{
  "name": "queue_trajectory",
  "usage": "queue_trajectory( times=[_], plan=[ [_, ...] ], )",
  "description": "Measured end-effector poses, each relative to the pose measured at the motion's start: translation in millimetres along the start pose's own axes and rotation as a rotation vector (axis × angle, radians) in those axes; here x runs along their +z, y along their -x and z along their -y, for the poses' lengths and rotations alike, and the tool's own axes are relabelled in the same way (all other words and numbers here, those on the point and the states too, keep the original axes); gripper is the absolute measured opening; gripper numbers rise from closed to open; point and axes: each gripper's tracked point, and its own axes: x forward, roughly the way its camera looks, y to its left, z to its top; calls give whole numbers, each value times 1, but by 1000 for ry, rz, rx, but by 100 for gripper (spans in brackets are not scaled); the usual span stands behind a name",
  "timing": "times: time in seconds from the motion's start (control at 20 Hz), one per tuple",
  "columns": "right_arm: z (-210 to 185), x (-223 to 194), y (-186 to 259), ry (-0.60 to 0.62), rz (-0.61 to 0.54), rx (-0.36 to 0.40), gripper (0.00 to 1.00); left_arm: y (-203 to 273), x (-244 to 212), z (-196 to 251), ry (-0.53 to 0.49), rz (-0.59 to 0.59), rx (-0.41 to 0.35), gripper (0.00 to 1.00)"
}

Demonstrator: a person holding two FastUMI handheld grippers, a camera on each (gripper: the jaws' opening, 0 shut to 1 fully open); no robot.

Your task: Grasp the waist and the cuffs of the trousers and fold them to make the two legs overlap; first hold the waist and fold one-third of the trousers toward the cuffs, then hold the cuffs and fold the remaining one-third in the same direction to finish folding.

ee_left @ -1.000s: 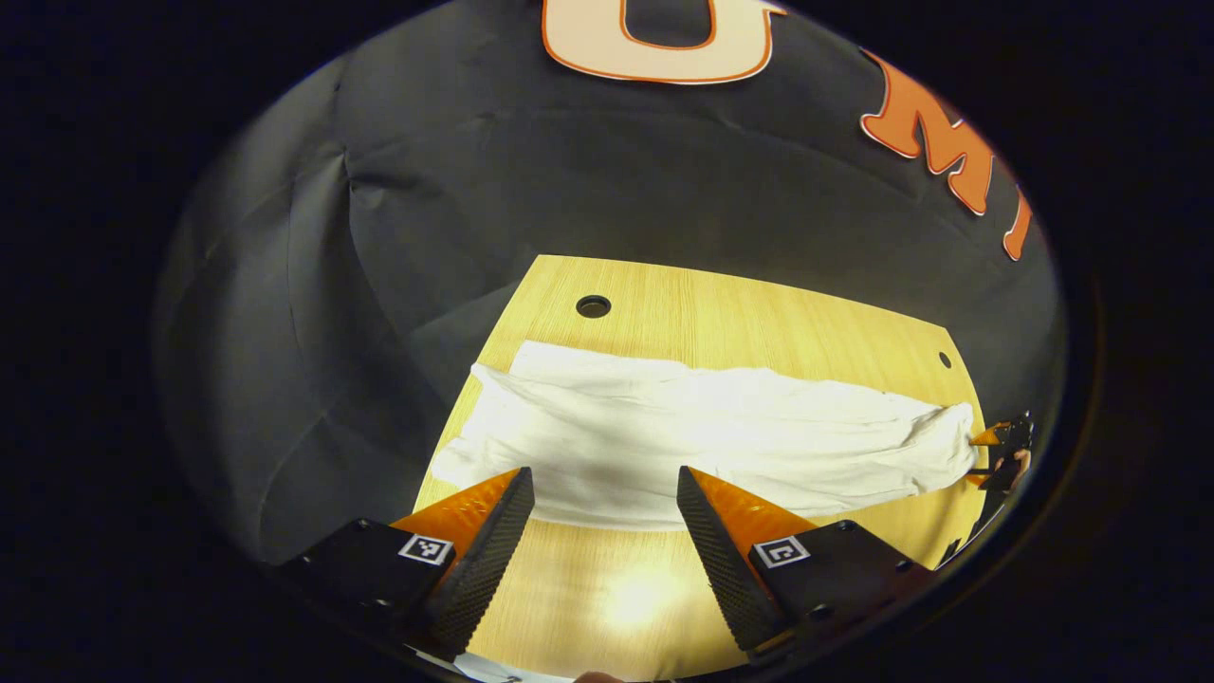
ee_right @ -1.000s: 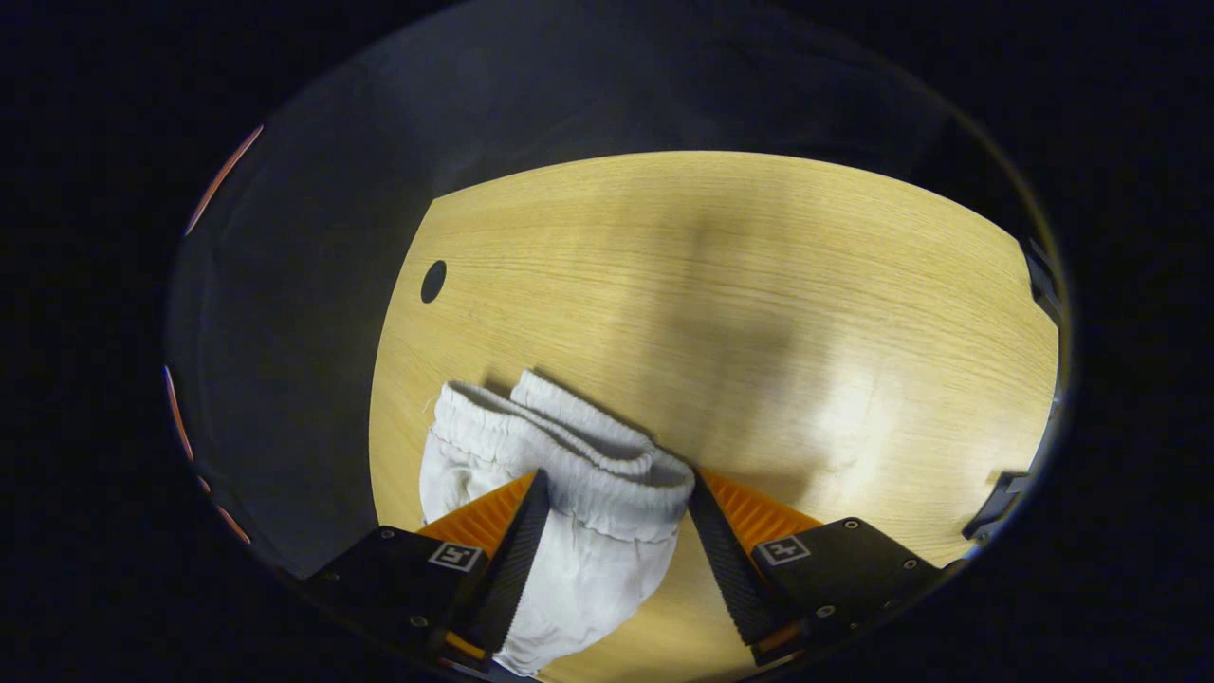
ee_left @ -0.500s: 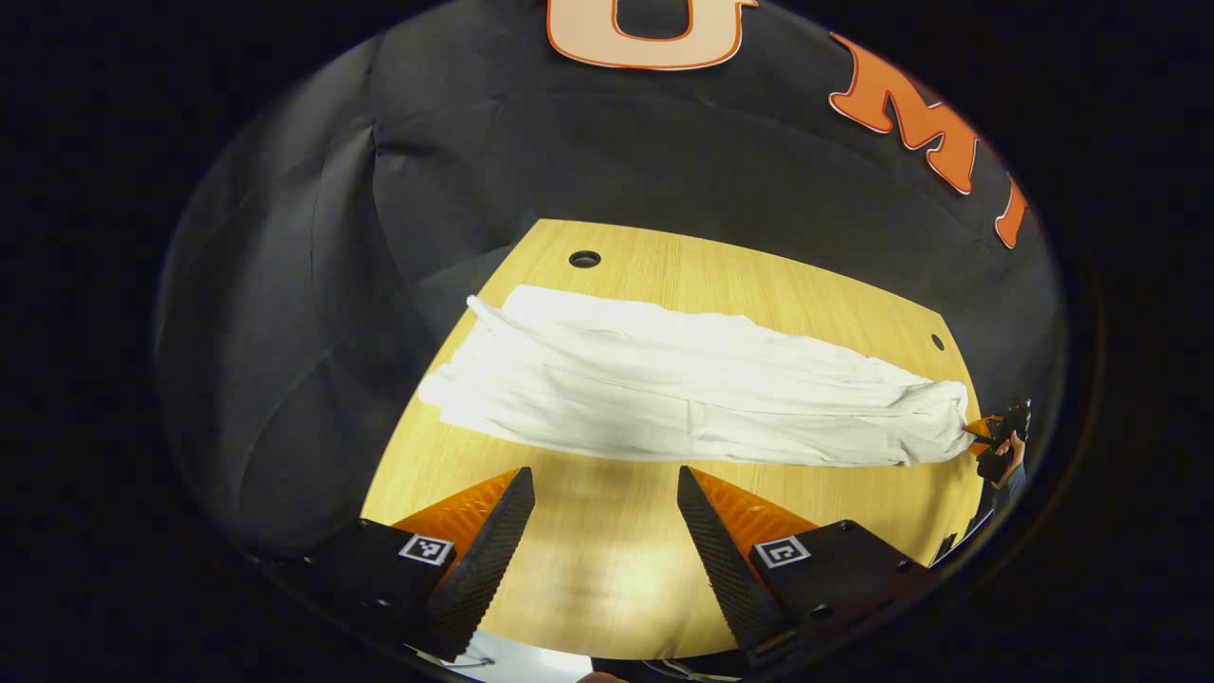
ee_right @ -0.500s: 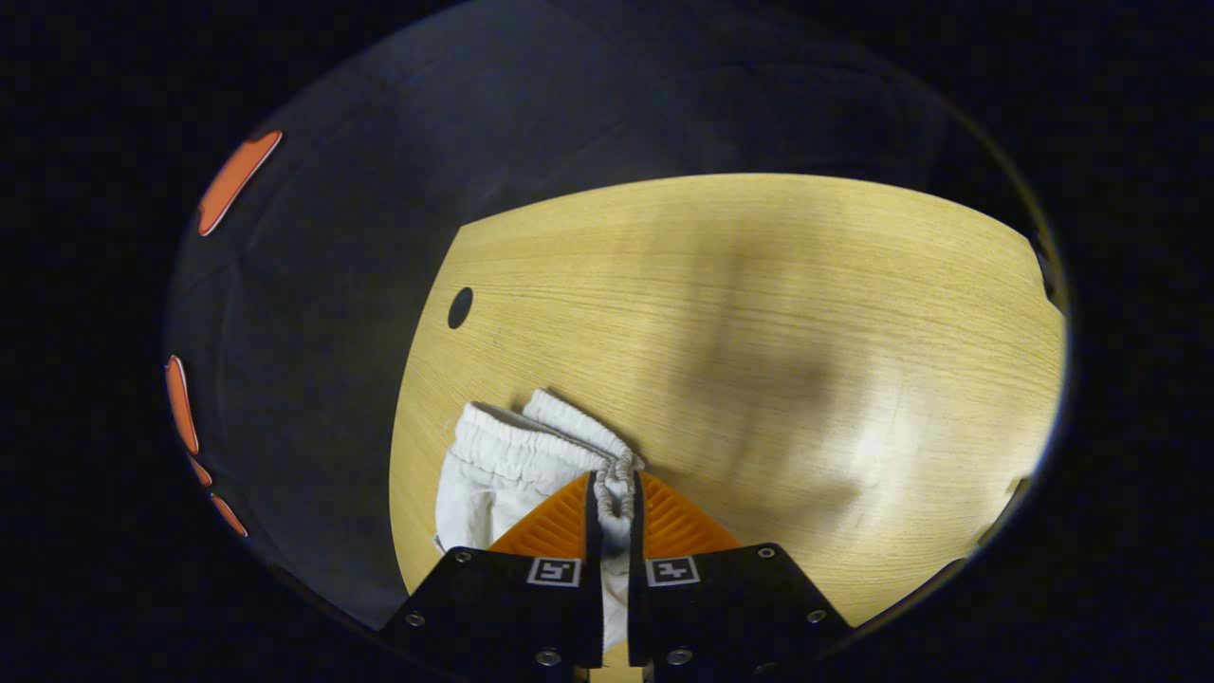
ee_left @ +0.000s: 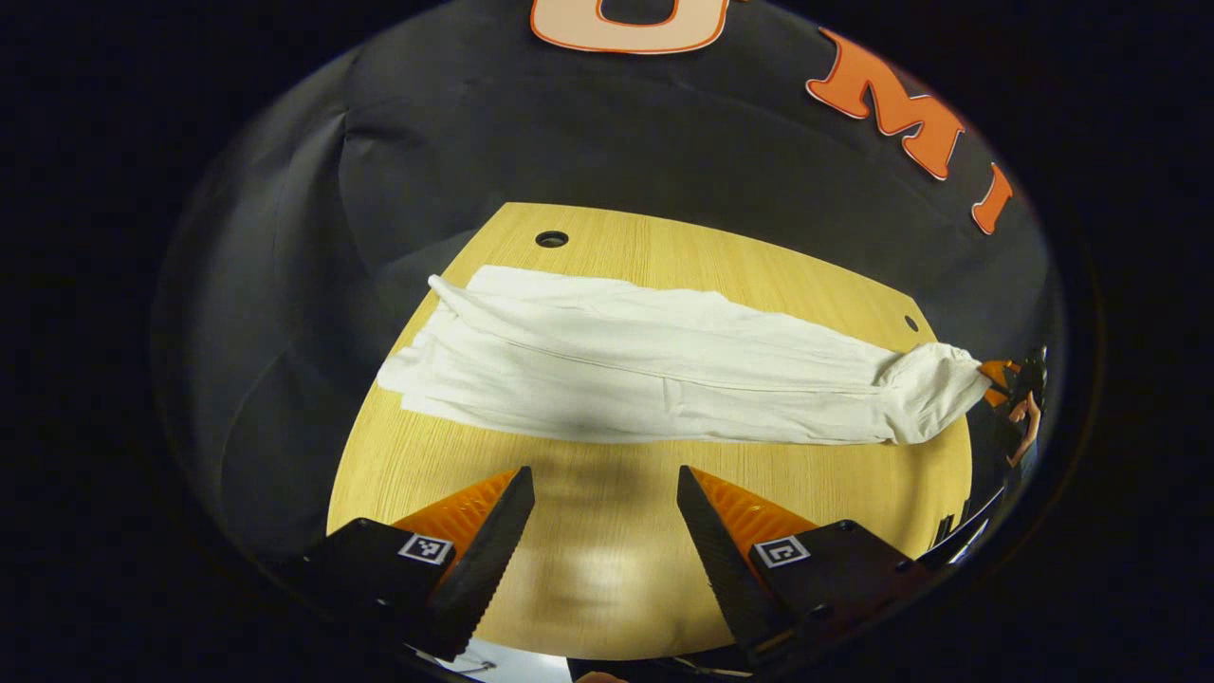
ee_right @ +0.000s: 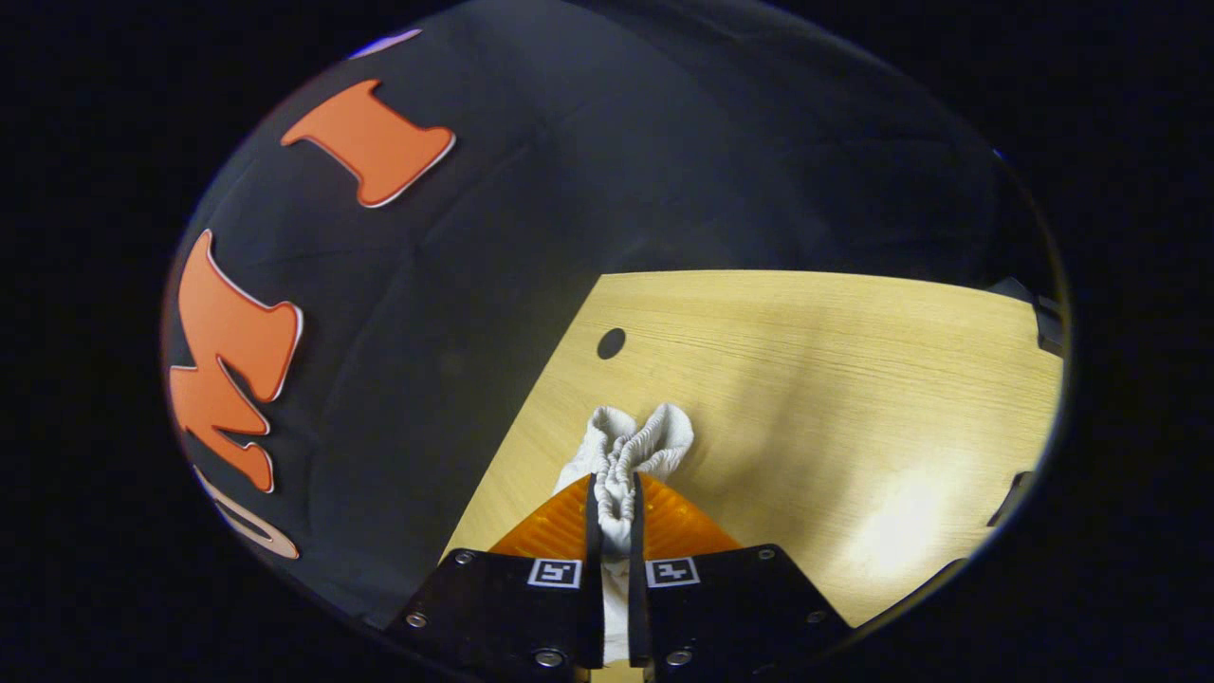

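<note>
The white trousers [ee_left: 664, 365] lie stretched long across the wooden counter [ee_left: 607, 560], with the two legs one on top of the other. The right gripper [ee_right: 615, 493] has its fingers pinched tight on the bunched waist [ee_right: 634, 446] at one end. The left gripper [ee_left: 604, 517] hangs near the middle of the trousers with its fingers wide and holding nothing. I think the waist fold is starting. Next, the waist should be lifted and carried toward the cuffs [ee_left: 417, 356].
</note>
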Motion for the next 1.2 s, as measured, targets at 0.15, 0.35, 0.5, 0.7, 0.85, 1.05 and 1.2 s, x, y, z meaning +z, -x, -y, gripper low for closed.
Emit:
queue_trajectory(
  times=[0.15,0.35,0.5,0.7,0.85,1.05,1.2],
  plan=[
    [-7,2,10,58,28,61,10,2,2,-4,-3,6,-26,100],
    [-10,-5,4,165,24,142,10,-5,-6,-17,41,-6,-67,100],
    [-11,0,6,242,3,186,10,-14,-11,-37,58,-17,-65,100],
    [-13,-1,5,282,-32,207,10,-17,-11,-72,99,-32,-65,100],
    [-14,2,5,343,-69,218,10,-28,-19,-95,120,-50,-65,100],
    [-16,3,5,444,-144,240,11,-36,-25,-119,118,-73,-57,100],
    [-14,7,7,524,-259,292,18,-42,-29,-135,139,-102,-67,100]
  ],
)
